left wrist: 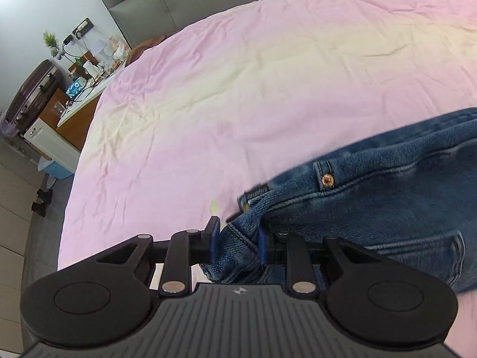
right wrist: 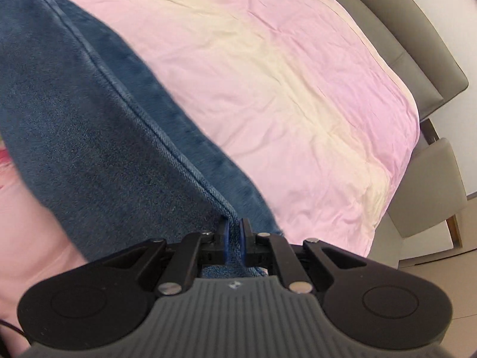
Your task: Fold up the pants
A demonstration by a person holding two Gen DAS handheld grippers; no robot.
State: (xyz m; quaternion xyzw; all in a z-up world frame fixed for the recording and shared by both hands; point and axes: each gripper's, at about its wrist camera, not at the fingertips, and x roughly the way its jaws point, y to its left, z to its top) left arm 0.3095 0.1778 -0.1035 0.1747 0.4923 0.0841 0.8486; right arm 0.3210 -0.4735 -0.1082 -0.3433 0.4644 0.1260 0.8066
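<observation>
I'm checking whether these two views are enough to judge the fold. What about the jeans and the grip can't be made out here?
- Left wrist view: the jeans run off the right edge, so the legs are unseen; the left gripper body hides the cloth beneath it.
- Right wrist view: the jeans leave the top and left edges, motion-blurred; the waist is unseen.
- Right gripper: how much hem sits between its jaws is hidden.
- Left view: items on the side table are too small.
</observation>
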